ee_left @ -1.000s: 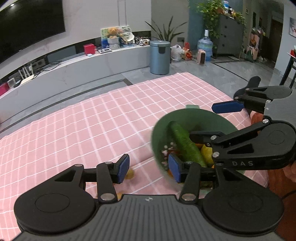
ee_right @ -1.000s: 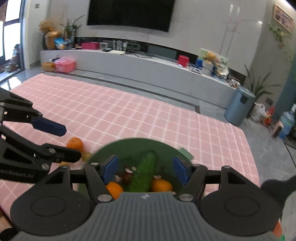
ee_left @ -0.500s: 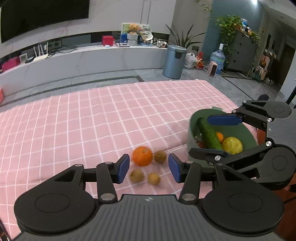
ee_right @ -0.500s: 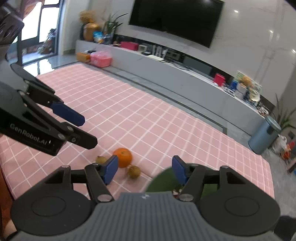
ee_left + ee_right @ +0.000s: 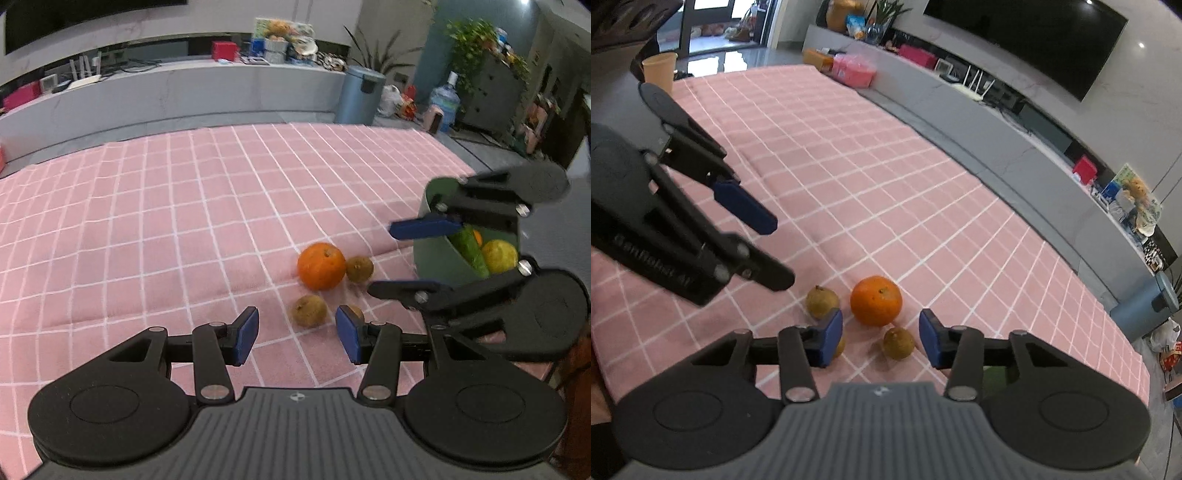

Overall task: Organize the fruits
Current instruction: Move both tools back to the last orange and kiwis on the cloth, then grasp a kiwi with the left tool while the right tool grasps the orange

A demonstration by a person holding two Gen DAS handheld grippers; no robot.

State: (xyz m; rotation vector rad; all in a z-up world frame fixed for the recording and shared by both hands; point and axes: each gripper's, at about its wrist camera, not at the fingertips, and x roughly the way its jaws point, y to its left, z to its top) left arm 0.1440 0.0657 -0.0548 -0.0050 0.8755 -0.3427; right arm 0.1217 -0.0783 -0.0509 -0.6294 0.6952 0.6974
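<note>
- Key relation: loose fruit sits on the pink checked surface (image 5: 184,206) just ahead of both grippers. The small brown fruit (image 5: 898,343) lies between and just past the right gripper (image 5: 881,339) jaws; the orange (image 5: 875,301) is right behind it, a bit to the left.
- Right gripper jaws: apart, nothing clamped. They've just been closing, w/ only the small brown fruit in the gap beyond the tips, pads not on it.
- Left gripper (image 5: 297,334) jaws: apart, empty. Another brown fruit (image 5: 309,310) lies just ahead in its gap; a third (image 5: 355,313) peeks from behind its right pad.
- 4th brown fruit (image 5: 359,268) touches the orange on the bowl side.
- All round-ish, so no long axis to line up with; approach angle matters little.
- Nearer hand: both close; I'd judge each is lined up on its own brown fruit.
- Container: green bowl (image 5: 436,254) on the right of the left-wrist view, near the fruit cluster, partly behind the right gripper. Inside: cucumber (image 5: 469,251) lying slanted, a yellow-green fruit (image 5: 500,255), bit of another orange fruit (image 5: 477,238).
- Likely step: pick loose pieces → bowl; four or five still out.
</note>
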